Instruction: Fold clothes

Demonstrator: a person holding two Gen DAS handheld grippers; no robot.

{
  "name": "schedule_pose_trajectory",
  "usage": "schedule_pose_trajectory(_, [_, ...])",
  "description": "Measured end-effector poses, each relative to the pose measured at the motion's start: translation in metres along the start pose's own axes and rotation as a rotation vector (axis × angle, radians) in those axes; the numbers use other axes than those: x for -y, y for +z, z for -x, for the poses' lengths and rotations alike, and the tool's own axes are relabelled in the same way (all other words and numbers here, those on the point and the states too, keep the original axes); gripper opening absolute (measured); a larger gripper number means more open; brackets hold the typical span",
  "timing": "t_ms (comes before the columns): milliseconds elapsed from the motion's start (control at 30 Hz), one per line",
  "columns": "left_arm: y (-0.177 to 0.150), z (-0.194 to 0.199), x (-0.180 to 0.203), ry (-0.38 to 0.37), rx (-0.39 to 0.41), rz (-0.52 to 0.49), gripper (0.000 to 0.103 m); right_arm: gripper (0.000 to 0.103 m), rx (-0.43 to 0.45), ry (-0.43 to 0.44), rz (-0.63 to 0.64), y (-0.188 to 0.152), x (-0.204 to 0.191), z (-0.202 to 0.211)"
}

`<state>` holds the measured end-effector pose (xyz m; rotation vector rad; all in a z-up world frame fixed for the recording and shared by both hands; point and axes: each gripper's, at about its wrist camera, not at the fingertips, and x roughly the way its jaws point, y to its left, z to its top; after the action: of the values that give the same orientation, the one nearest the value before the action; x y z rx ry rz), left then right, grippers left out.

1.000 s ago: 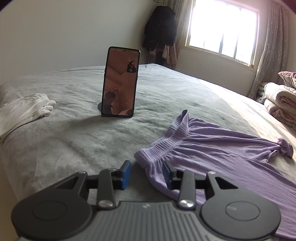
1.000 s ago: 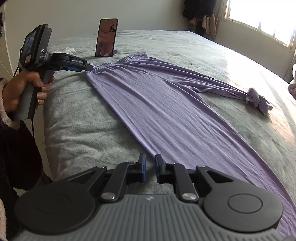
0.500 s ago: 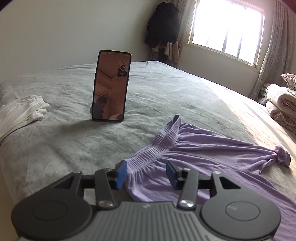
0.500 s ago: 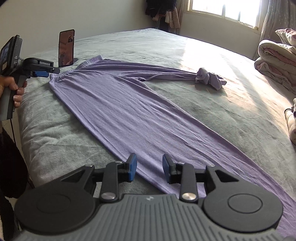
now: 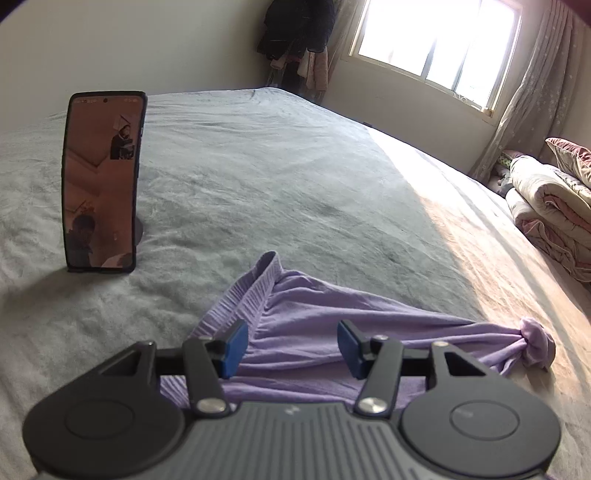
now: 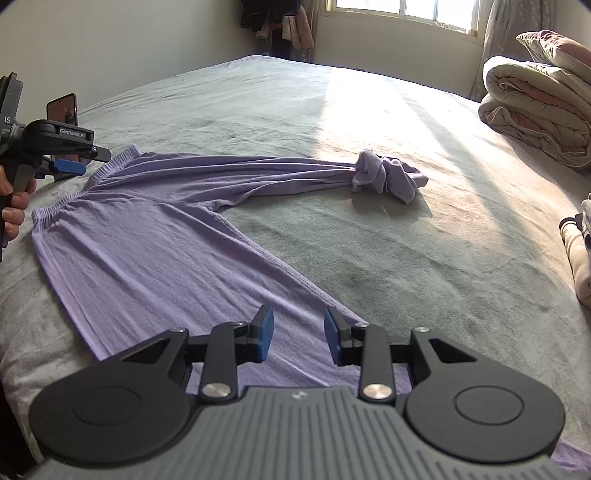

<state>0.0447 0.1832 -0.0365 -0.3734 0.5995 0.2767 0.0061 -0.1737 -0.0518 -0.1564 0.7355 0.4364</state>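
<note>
Lilac trousers [image 6: 155, 240] lie spread on a grey-green bed, waistband [image 6: 74, 188] at the left. One leg runs right and ends in a bunched cuff [image 6: 388, 175]; the other leg runs toward the right wrist camera. My left gripper [image 5: 290, 345] hovers over the waistband [image 5: 243, 295], its jaws opening, with cloth below them but not pinched. The same left gripper [image 6: 68, 166] shows at the far left of the right wrist view, held by a hand. My right gripper [image 6: 298, 338] stands open above the near leg, gripping nothing.
A phone [image 5: 101, 181] stands upright on a stand at the left. Folded quilts [image 6: 535, 107] are stacked at the right of the bed. A window [image 5: 439, 48] and hanging dark clothes [image 5: 295, 33] are at the back. Bed sheet [image 6: 277, 103] stretches beyond the trousers.
Both grippers have moved right over the trousers and their jaws have widened. The left gripper went from the waistband's corner to over its middle; the right wrist rolled and now faces the bunched cuff.
</note>
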Motion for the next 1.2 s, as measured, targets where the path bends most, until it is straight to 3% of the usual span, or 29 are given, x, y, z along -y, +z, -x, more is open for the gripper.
schedule_pose_trajectory(133, [-0.008,-0.023,0.005,-0.146,0.036,-0.025,0.055,0.035,0.001,-0.044,-0.07,0.024,0.014,-0.02])
schedule_pose_trajectory(400, [-0.015,-0.049,0.027,-0.203,0.011,-0.112,0.055,0.035,0.044,-0.117,-0.174,0.084,0.051,-0.078])
schedule_pose_trajectory(567, [-0.022,-0.063,0.038,-0.215,-0.029,-0.137,0.058,0.034,0.045,-0.129,-0.239,0.102,0.063,-0.119])
schedule_pose_trajectory(667, [-0.027,-0.063,0.046,-0.207,-0.02,-0.181,0.061,0.024,0.049,-0.134,-0.282,0.104,0.071,-0.137])
schedule_pose_trajectory(733, [-0.029,-0.063,0.049,-0.204,-0.018,-0.194,0.061,0.007,0.063,-0.13,-0.318,0.105,0.078,-0.14])
schedule_pose_trajectory(767, [-0.029,-0.063,0.05,-0.202,-0.018,-0.199,0.062,0.006,0.075,-0.132,-0.341,0.106,0.082,-0.139])
schedule_pose_trajectory(1000, [-0.03,-0.066,0.052,-0.188,-0.017,-0.205,0.062,0.005,0.142,-0.265,-0.34,0.116,0.111,-0.104])
schedule_pose_trajectory(1200, [-0.031,-0.066,0.054,-0.18,-0.015,-0.206,0.063,0.005,0.13,-0.413,-0.333,0.115,0.157,-0.078])
